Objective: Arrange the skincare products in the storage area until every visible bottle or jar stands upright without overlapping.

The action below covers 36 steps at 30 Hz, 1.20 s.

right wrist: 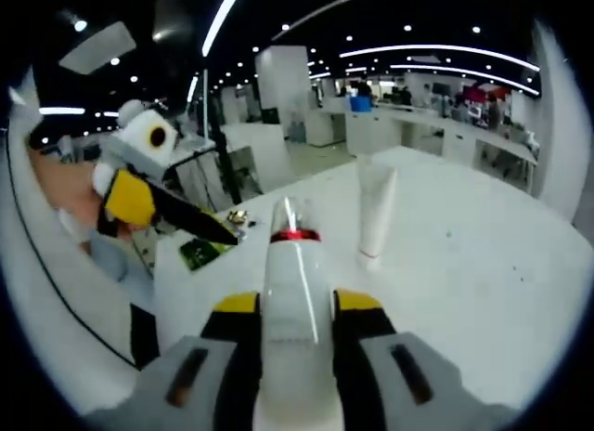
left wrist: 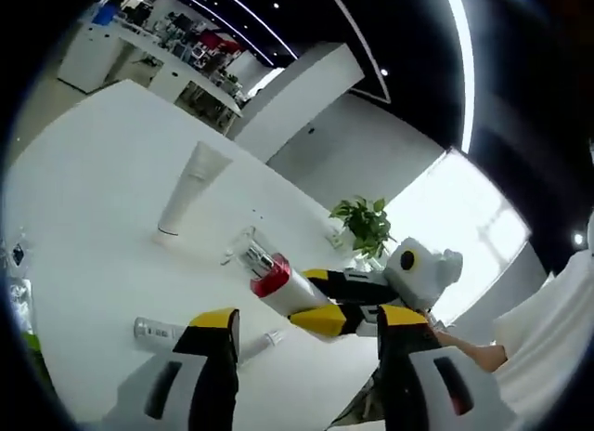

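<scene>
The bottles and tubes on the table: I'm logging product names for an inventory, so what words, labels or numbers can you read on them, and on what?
No text can be read.
White bottle with red band, held in the right gripper: nothing readable on it.
Standing white tube: no print resolves.
Small silver bottle lying on the table: too small and blurred to read.
</scene>
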Each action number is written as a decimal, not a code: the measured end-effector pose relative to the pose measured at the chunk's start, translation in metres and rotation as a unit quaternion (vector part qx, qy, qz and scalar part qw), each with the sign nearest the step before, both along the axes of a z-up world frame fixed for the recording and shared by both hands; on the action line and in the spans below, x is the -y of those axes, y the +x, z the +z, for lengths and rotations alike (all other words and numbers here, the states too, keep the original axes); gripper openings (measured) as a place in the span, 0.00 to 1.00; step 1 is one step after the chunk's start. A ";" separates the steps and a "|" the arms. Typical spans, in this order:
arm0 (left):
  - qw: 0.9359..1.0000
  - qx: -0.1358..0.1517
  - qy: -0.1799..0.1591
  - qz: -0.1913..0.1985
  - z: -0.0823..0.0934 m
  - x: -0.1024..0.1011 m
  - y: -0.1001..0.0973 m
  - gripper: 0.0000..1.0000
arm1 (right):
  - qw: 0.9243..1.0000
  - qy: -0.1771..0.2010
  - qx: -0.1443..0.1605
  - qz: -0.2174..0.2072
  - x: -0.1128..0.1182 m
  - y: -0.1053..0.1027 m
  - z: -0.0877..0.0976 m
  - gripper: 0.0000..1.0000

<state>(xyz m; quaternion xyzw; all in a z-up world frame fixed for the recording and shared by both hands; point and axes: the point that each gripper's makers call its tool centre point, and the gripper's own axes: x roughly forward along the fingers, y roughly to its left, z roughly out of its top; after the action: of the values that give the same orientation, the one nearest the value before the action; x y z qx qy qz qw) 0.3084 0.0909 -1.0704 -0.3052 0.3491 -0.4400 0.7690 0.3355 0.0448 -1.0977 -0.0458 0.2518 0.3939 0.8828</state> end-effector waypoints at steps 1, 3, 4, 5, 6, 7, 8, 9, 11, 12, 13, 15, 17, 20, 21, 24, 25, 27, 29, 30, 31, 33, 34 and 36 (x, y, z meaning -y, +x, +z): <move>1.000 -0.005 -0.007 0.002 0.001 0.000 0.000 0.60 | 1.000 0.004 0.007 0.003 -0.004 -0.002 0.006 0.26; 1.000 -0.011 -0.017 0.007 0.002 0.001 0.001 0.60 | 1.000 0.011 0.011 0.010 -0.010 -0.004 0.014 0.26; 1.000 -0.014 -0.021 0.009 0.002 0.001 0.002 0.61 | 1.000 0.012 0.015 0.012 -0.012 -0.005 0.017 0.26; 0.999 -0.018 -0.027 0.010 0.003 0.002 0.002 0.61 | 1.000 0.012 0.019 0.014 -0.014 -0.005 0.021 0.26; 0.999 -0.021 -0.033 0.012 0.004 0.002 0.003 0.62 | 1.000 0.014 0.022 0.018 -0.018 -0.007 0.026 0.26; 0.999 -0.022 -0.040 0.015 0.006 0.003 0.004 0.63 | 0.999 0.016 0.025 0.019 -0.019 -0.007 0.030 0.26; 0.999 -0.022 -0.043 0.017 0.007 0.003 0.005 0.63 | 0.999 0.017 0.031 0.023 -0.023 -0.009 0.035 0.26; 0.998 -0.024 -0.048 0.020 0.008 0.003 0.006 0.63 | 0.999 0.018 0.034 0.026 -0.025 -0.010 0.039 0.26; 0.997 -0.029 -0.066 0.030 0.014 0.005 0.011 0.63 | 0.998 0.018 0.043 0.031 -0.029 -0.013 0.046 0.26; 0.996 -0.031 -0.076 0.035 0.017 0.005 0.013 0.63 | 0.998 0.018 0.046 0.033 -0.031 -0.014 0.048 0.26; 0.996 -0.031 -0.080 0.037 0.018 0.005 0.014 0.63 | 0.998 0.019 0.048 0.034 -0.032 -0.014 0.050 0.26; 0.995 -0.034 -0.090 0.039 0.021 0.007 0.015 0.62 | 0.998 0.021 0.054 0.040 -0.036 -0.017 0.055 0.26; 0.994 -0.035 -0.097 0.040 0.024 0.009 0.016 0.61 | 0.997 0.026 0.061 0.047 -0.040 -0.020 0.059 0.26; 0.993 -0.046 -0.104 0.044 0.023 0.010 0.017 0.59 | 0.996 0.028 0.062 0.049 -0.043 -0.022 0.060 0.26; 0.992 -0.050 -0.108 0.045 0.021 0.009 0.016 0.56 | 0.996 0.030 0.061 0.049 -0.043 -0.023 0.060 0.26; 0.987 -0.070 -0.128 0.061 0.019 0.006 0.019 0.42 | 0.997 0.036 0.054 0.051 -0.046 -0.025 0.055 0.25; 0.987 -0.068 -0.133 0.064 0.020 0.006 0.020 0.35 | 0.997 0.026 0.051 0.055 -0.047 -0.026 0.051 0.25; 0.985 -0.072 -0.146 0.057 0.025 0.009 0.018 0.33 | 0.997 0.017 0.052 0.058 -0.049 -0.030 0.047 0.25; 0.985 -0.068 -0.148 0.051 0.028 0.011 0.017 0.33 | 0.997 0.021 0.044 0.055 -0.047 -0.031 0.044 0.25; 0.987 -0.060 -0.142 0.048 0.029 0.012 0.017 0.32 | 0.997 0.020 0.045 0.054 -0.047 -0.031 0.043 0.25; 0.989 -0.054 -0.129 0.042 0.028 0.013 0.016 0.32 | 0.997 0.018 0.046 0.054 -0.047 -0.031 0.043 0.24; 0.989 -0.055 -0.127 0.042 0.029 0.013 0.016 0.31 | 0.997 0.013 0.050 0.054 -0.046 -0.031 0.044 0.25; 0.990 -0.052 -0.125 0.041 0.029 0.013 0.016 0.31 | 0.997 0.013 0.049 0.055 -0.046 -0.031 0.044 0.25; 0.993 -0.034 -0.111 0.038 0.030 0.013 0.016 0.30 | 0.997 0.006 0.052 0.056 -0.047 -0.030 0.043 0.25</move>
<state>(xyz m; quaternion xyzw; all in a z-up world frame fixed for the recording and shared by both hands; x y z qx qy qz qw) 0.3245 0.0779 -1.0404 -0.4163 0.3126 -0.4357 0.7343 0.3055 0.0914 -1.0544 -0.0748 0.2000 0.4414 0.8715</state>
